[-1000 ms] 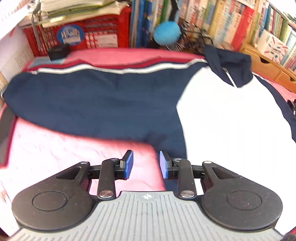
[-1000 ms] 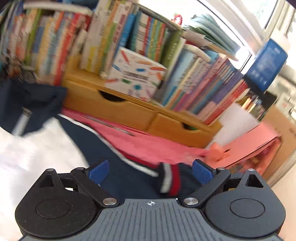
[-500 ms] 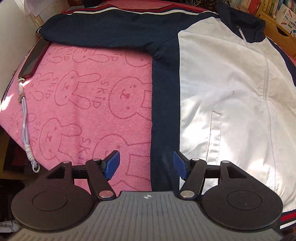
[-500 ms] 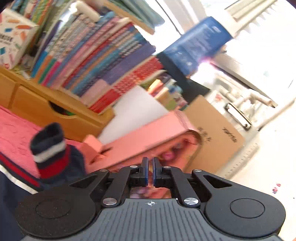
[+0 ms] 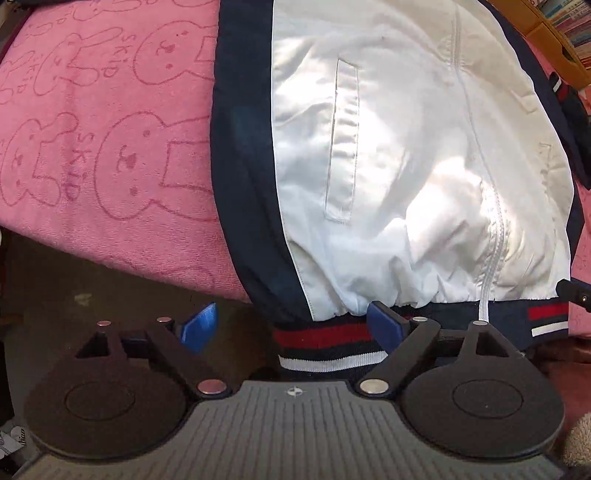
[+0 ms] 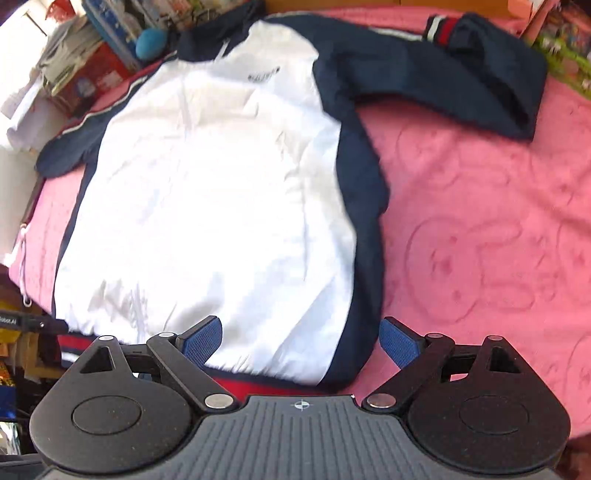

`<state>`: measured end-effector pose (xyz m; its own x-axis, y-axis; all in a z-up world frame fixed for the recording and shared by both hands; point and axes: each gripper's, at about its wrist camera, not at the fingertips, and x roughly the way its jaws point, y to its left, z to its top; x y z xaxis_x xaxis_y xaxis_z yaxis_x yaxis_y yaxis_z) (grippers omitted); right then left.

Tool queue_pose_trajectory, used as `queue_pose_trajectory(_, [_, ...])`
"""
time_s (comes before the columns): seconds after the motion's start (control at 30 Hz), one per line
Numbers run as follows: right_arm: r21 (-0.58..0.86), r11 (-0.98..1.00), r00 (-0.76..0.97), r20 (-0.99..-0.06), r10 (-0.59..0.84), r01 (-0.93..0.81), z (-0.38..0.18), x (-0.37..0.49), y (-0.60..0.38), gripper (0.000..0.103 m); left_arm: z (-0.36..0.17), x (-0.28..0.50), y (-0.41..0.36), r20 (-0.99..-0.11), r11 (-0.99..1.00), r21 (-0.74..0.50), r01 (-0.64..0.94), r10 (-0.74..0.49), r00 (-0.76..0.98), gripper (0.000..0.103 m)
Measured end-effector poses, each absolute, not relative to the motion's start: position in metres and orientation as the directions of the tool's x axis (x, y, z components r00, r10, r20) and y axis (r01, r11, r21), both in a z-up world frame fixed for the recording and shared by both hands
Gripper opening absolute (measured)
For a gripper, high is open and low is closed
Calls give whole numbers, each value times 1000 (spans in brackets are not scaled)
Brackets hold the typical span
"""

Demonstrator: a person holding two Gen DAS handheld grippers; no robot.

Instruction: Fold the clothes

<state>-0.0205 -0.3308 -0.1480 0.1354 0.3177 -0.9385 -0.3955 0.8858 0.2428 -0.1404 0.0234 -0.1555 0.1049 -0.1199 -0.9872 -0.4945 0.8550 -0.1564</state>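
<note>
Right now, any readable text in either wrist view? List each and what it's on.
"SKIP": repeated beside the rabbit outlines on the pink towel.
Small dark chest print on the jacket: too blurred to read.
White lettering on the black bar at the left edge of the right wrist view: too small to read.
Book spines: unreadable.

A jacket (image 6: 207,192) lies on the pink towel (image 6: 480,229).

strong daylight washes my feeds: the jacket (image 5: 406,147) white panel glares, nearly blown out in the right view, with soft fold shadows in the left. my right view is smeared by motion blur. fisheye bends the towel (image 5: 92,129) edges; the floor below sits dim.
</note>
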Motion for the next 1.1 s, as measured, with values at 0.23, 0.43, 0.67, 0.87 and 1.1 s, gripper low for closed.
queue_pose_trajectory(0.23, [180, 942, 148, -962, 228, -284, -136, -53, -316, 27, -176, -161, 24, -956, 756, -293, -586, -212, 205, 61])
queue_pose_trajectory(0.43, [360, 907, 54, -924, 379, -221, -108, -70, -316, 15, -117, -191, 26, -940, 772, -255, -582, -57, 337, 12])
queue_pose_trajectory(0.67, [347, 850, -105, -937, 333, -396, -124, -106, -281, 38, -122, -215, 51, -982, 825, 56, -562, 146, 117, 20])
queue_pose_trajectory(0.87, [195, 839, 197, -922, 334, -508, -78, -61, -280, 75, -104, -211, 65, -950, 842, 191, -504, 288, 122, 55])
queue_pose_trajectory(1.1, [7, 786, 503, -764, 403, -618, -109, 36, -203, 59, -118, -99, 28, -867, 912, 252, -325, 361, 344, 66])
